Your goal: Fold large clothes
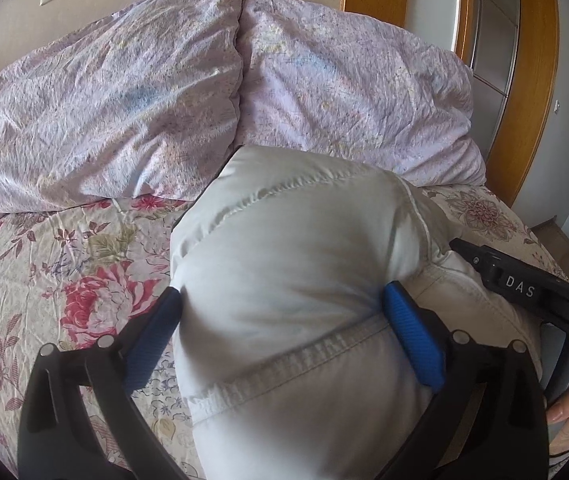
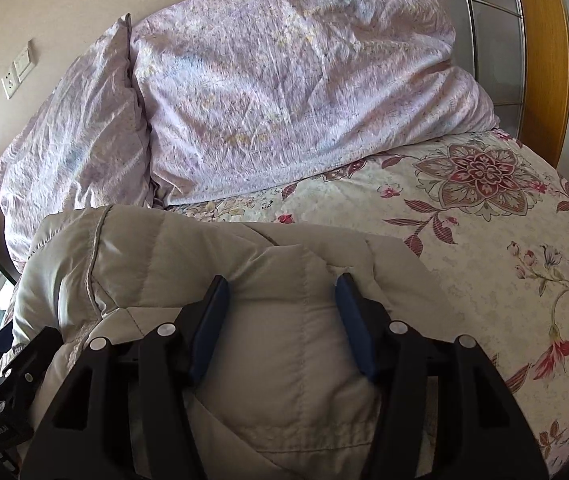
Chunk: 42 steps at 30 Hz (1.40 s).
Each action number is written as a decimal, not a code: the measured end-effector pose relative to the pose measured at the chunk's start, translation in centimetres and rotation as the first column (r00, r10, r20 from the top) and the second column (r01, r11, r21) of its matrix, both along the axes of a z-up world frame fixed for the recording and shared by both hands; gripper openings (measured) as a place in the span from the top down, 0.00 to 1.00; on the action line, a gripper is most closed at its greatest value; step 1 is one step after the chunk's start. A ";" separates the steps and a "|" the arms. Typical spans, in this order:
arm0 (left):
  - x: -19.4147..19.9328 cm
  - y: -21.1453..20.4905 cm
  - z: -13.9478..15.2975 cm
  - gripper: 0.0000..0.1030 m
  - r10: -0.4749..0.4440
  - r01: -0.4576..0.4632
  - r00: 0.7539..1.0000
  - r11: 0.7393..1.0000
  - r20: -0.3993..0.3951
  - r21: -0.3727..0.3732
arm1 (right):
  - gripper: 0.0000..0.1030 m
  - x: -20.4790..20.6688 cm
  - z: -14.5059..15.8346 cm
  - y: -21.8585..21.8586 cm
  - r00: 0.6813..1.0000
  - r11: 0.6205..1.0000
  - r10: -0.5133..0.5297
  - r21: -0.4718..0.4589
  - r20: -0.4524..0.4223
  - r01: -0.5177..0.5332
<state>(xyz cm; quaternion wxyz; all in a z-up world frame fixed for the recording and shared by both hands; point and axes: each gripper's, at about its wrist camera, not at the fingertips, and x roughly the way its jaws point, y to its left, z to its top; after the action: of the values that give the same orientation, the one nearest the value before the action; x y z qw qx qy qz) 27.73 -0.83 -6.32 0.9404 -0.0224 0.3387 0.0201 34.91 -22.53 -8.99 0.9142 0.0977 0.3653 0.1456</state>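
Both grippers — left gripper (image 1: 282,312), right gripper (image 2: 282,300) — pinch the puffy pale-grey quilted jacket (image 1: 296,264) between their jaws, mid floral-quilted bed (image 2: 484,232).

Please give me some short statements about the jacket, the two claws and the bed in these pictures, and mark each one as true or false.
1. The left claw has the padded pale jacket between its blue pads. True.
2. The right claw hangs free, away from the jacket. False: jacket fabric bulges between its pads.
3. The jacket is bright red. False: it is pale grey-white.
4. The bedspread has a floral print. True.
5. Two lilac pillows lie behind the jacket. True.
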 end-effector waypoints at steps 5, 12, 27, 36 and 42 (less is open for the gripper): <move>0.4 -0.3 -0.4 0.02 0.005 -0.005 1.000 1.000 -0.014 0.024 | 0.44 0.5 -0.5 0.2 1.000 1.000 0.003 -0.009 -0.025 -0.003; 0.9 -0.4 -0.9 0.02 0.012 -0.010 0.999 0.999 -0.035 0.044 | 0.43 1.1 -1.0 0.7 0.998 0.999 0.001 -0.049 -0.058 -0.004; 1.4 -0.3 -1.6 0.02 0.026 -0.022 0.998 0.997 -0.051 0.067 | 0.42 1.5 -1.6 1.5 0.997 0.994 -0.009 -0.111 -0.074 0.001; 1.5 -0.2 -1.7 0.02 0.029 -0.026 0.998 0.997 -0.047 0.071 | 0.42 1.5 -1.6 1.6 0.998 0.993 -0.011 -0.114 -0.070 0.003; 1.5 -0.3 -1.8 0.02 0.036 -0.033 0.999 0.997 -0.039 0.076 | 0.42 1.5 -1.6 1.6 0.998 0.993 -0.011 -0.114 -0.066 0.004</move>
<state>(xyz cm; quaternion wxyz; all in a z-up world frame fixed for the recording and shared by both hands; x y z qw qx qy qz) 29.22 -1.12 -8.10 0.9331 0.0076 0.3562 0.0494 36.40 -20.94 -10.63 0.9061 0.0515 0.4031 0.1177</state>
